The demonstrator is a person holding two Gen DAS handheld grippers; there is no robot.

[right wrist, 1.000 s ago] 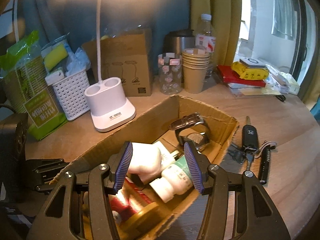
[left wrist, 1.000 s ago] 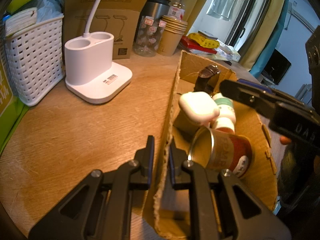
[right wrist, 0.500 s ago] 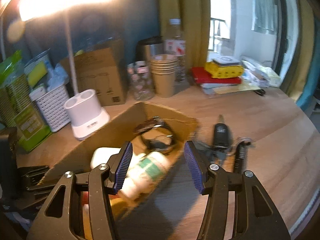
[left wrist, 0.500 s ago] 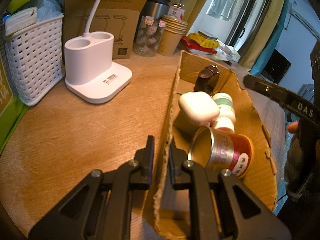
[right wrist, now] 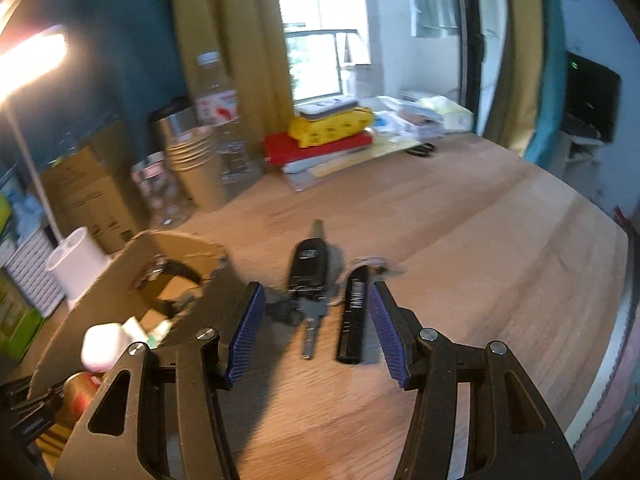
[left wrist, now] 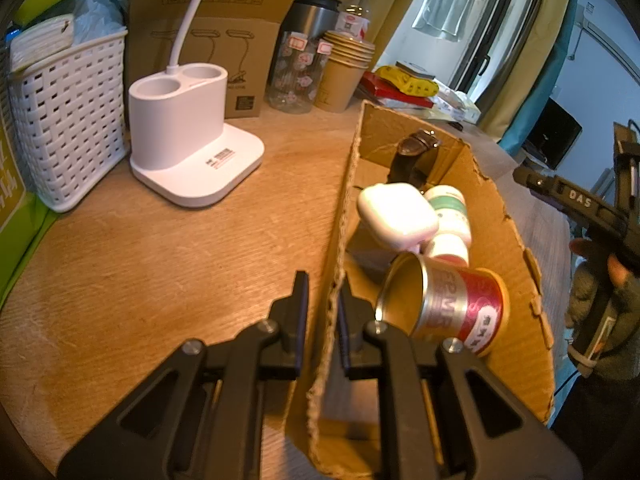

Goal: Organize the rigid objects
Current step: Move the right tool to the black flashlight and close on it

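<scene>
Swung away from the box (right wrist: 120, 280) since a second ago, the right gripper (right wrist: 316, 332) now hangs over the bare table (right wrist: 480, 260) beside it, jaws wide and empty, framing the key fob (right wrist: 308, 268) and the black stick (right wrist: 354, 316) that lie side by side just outside the box's right wall. Earlier those same jaws were over the box with the white case (left wrist: 396, 216) between them; the case now rests inside, on top of the green-labelled bottle (left wrist: 450, 212). The left gripper (left wrist: 322, 312) has not shifted: its jaws are narrow, pinched on the box's near left wall, steadying it. Also inside the box are the watch (left wrist: 414, 160) at the far end and the tin (left wrist: 444, 304) on its side at the near end. Four things are thus put away, and the fob with its keys and the stick look to be what is left, both near the box and within easy reach of the open jaws. Beyond the box's left wall stand the lamp base (left wrist: 188, 140) and the basket (left wrist: 68, 120), which seem no part of the sorting. The right view is blurred, so the stick's exact kind cannot be told.
</scene>
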